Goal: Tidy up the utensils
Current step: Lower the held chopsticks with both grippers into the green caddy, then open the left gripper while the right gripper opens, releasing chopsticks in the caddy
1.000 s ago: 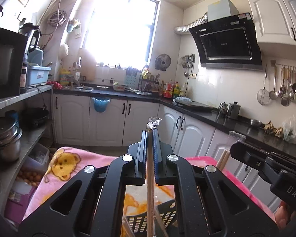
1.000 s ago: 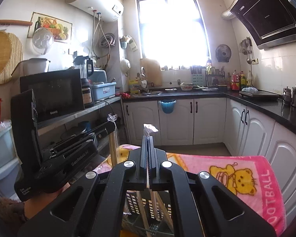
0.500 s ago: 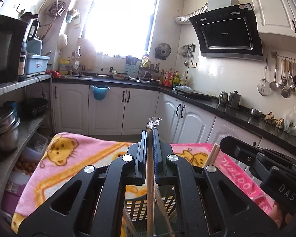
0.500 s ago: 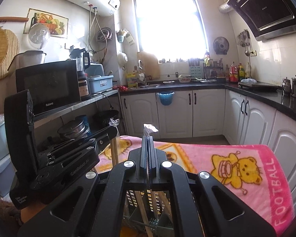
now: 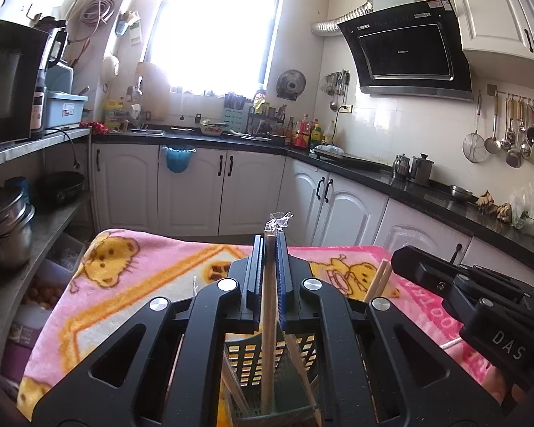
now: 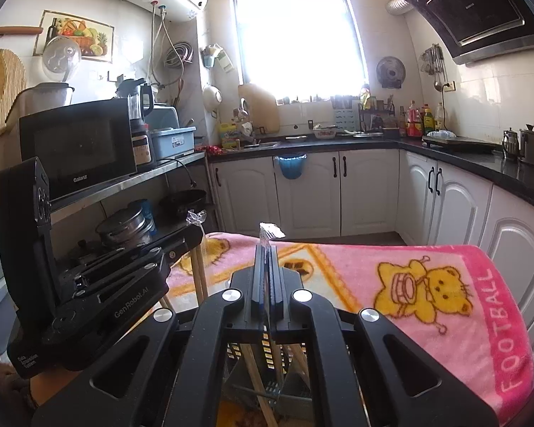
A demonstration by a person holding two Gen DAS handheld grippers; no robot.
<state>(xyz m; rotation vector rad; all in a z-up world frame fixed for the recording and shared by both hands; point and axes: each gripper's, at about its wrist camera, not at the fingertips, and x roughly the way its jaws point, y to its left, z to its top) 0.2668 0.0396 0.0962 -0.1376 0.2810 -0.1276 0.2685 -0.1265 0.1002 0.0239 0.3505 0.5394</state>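
My left gripper (image 5: 270,238) is shut on a pair of wooden chopsticks in clear wrap (image 5: 268,320), held upright with the lower end inside a dark slotted utensil basket (image 5: 247,356). My right gripper (image 6: 267,249) is shut on another wrapped pair of chopsticks (image 6: 267,235), also upright over the basket (image 6: 267,388), which holds several more chopsticks. The right gripper shows in the left wrist view (image 5: 391,261) with its chopsticks (image 5: 377,281). The left gripper shows in the right wrist view (image 6: 195,235) at the left.
The basket stands on a table under a pink bear blanket (image 6: 427,284). A shelf with a microwave (image 6: 78,146) and pots (image 5: 3,227) is at the left. White cabinets (image 5: 195,188) and a black counter (image 5: 427,192) run behind and to the right.
Both grippers have tilted downward over the basket, so more of the blanket shows. The chopsticks have sunk lower into the basket. Both grips stay shut.
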